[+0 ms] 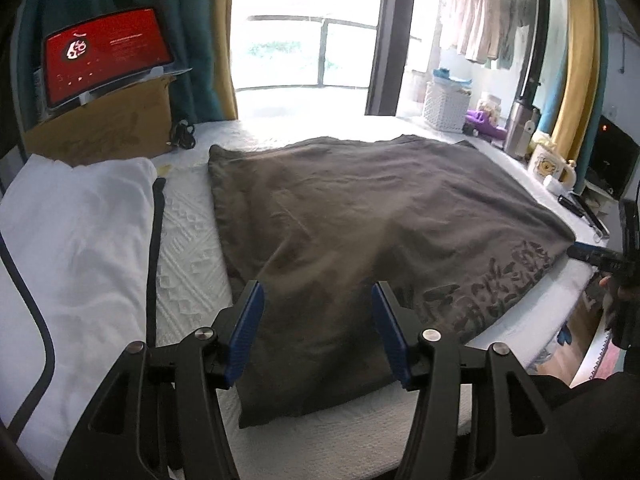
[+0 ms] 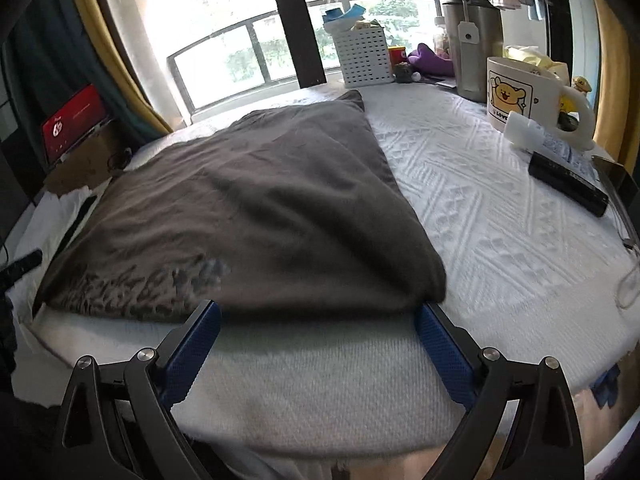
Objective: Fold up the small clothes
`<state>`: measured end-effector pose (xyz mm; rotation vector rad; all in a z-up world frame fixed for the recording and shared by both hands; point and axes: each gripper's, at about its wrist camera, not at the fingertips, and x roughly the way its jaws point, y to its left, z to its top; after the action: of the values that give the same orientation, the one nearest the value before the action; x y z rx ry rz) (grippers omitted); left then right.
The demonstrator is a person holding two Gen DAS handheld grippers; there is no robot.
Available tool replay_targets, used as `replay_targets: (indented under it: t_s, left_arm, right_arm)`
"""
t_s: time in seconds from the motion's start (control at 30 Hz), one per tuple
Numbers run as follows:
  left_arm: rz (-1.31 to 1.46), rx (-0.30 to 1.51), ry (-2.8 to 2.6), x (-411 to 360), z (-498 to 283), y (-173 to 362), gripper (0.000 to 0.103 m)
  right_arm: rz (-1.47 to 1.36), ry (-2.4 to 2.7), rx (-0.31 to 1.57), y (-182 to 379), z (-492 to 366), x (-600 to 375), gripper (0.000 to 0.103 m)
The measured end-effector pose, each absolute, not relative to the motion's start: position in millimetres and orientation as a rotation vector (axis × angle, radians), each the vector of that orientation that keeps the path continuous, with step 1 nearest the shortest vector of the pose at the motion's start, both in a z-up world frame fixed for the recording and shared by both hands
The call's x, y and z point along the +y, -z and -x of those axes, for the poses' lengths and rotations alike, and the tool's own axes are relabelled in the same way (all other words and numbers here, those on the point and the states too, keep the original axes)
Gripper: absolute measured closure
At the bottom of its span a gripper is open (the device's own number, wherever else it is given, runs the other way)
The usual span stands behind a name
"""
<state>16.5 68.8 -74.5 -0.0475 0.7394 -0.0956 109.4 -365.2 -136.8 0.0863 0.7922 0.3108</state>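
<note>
A grey-brown garment (image 1: 340,216) with a dark print near one edge lies spread flat on the white textured cover (image 1: 188,248). My left gripper (image 1: 317,286) hovers over its near part, blue pads apart, the cloth lying loose beneath them. In the right wrist view the same garment (image 2: 256,208) fills the middle. My right gripper (image 2: 318,306) stands wide open at its near folded edge, fingertips just short of the cloth and gripping nothing. The right gripper's black and blue tip (image 1: 596,258) also shows at the far right of the left wrist view, beside the garment's corner.
A white garment with dark trim (image 1: 80,240) lies left of the grey one. A cardboard box (image 1: 108,128) bears a red-screened laptop (image 1: 108,52). Along the right side stand a white basket (image 2: 364,56), a steel tumbler (image 2: 474,48), a bear mug (image 2: 520,92) and a black bar (image 2: 568,182).
</note>
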Motion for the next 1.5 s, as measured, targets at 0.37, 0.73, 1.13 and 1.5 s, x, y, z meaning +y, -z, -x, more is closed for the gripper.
replay_targets:
  t_s: [0.37,0.73,1.13,1.5]
  left_arm:
    - [0.120,0.773,0.028,99,-36,82,0.047]
    - [0.125,0.804,0.047,110,-63,87,0.047]
    - [0.111,0.823,0.085,127,-100,85,0.047]
    - [0.139,0.850,0.117,145,-134,89,0.047]
  right_arm:
    - [-0.122,-0.301,0.809,133,-151,-352,0.005]
    - [-0.124,-0.249,0.821,132,-158,-348,0.005]
    - [-0.122,-0.159,0.834,132,-185,-335,0.005]
    - [-0.117,-0.136,0.846,130,-202,-333,0.070]
